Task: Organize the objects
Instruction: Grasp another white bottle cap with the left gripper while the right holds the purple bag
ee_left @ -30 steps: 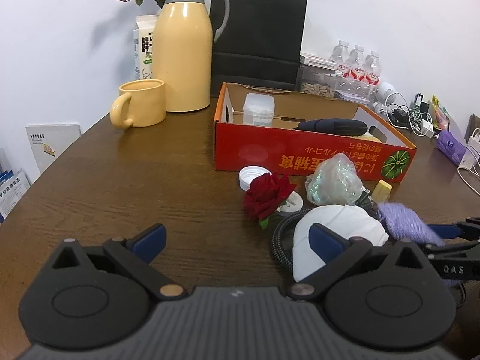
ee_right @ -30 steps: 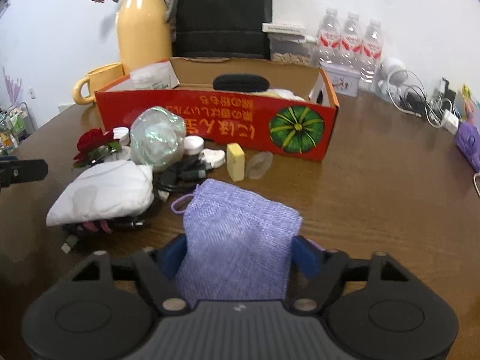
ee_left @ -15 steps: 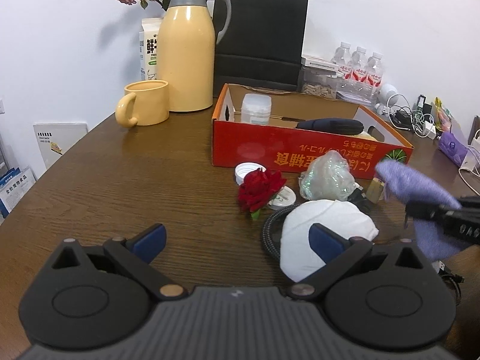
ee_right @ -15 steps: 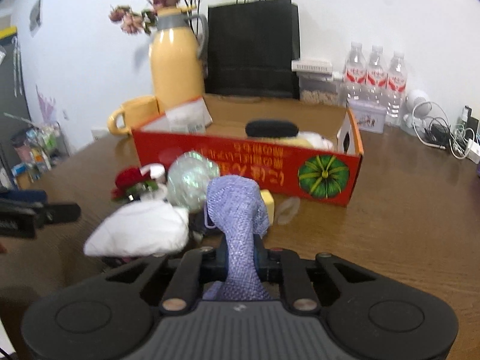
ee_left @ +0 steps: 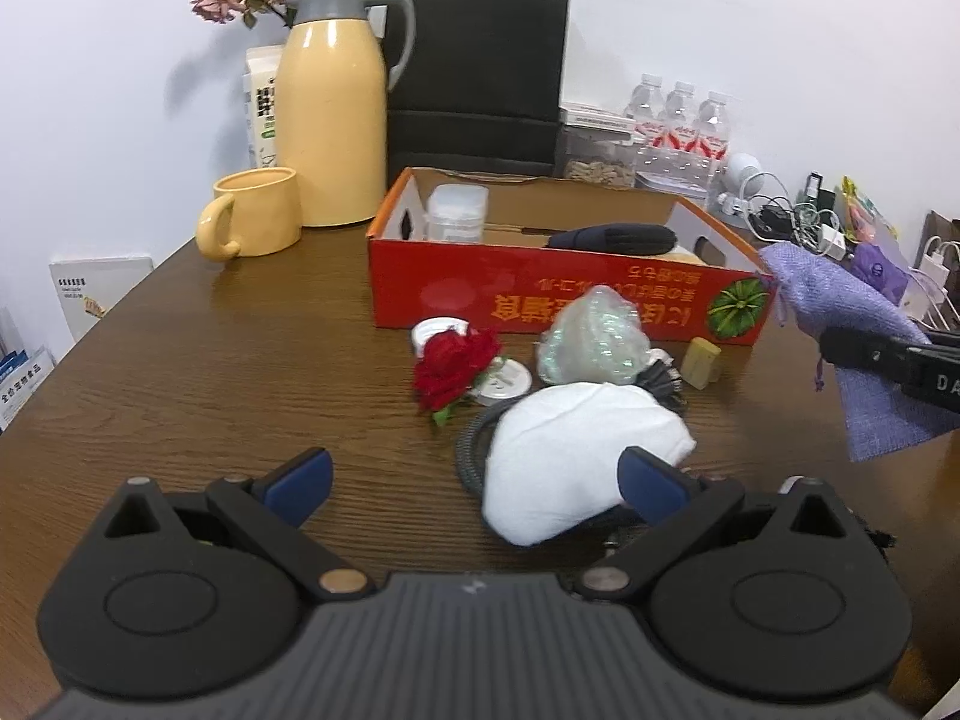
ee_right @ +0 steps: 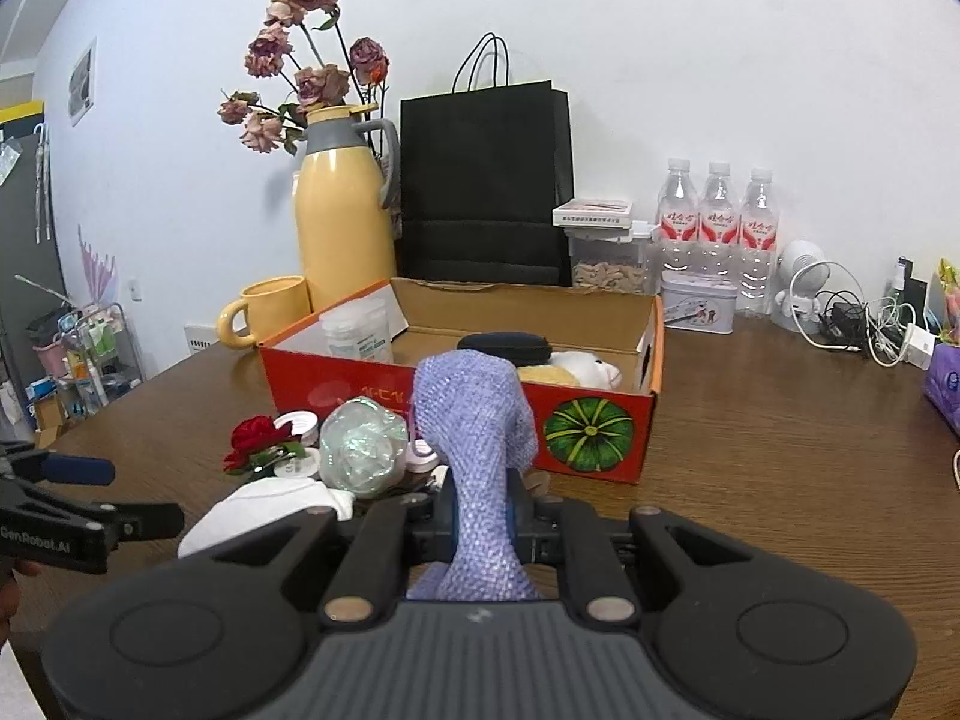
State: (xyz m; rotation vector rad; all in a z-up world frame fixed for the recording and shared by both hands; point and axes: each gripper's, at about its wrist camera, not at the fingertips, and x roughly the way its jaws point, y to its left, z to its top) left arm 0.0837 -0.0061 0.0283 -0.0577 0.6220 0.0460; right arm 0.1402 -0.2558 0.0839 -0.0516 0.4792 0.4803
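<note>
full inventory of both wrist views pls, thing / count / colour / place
cardboard box: 1, red, table centre
pouch: 1, purple, pinched in right gripper, off the table
face mask: 1, white, before box
fake rose: 1, red, left of mask
thermos: 1, yellow, behind box
mug: 1, yellow, beside thermos
paper bag: 1, black, at wall
water bottles: 3, clear, right rear
left gripper: open, empty
right gripper: shut on pouch

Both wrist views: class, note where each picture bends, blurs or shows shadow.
Left wrist view: fisheye bows the brown wooden table; dark corners; the tall yellow thermos jug casts a soft wall shadow. Right wrist view: the purple woven pouch looks slightly soft up close; corners vignette.
</note>
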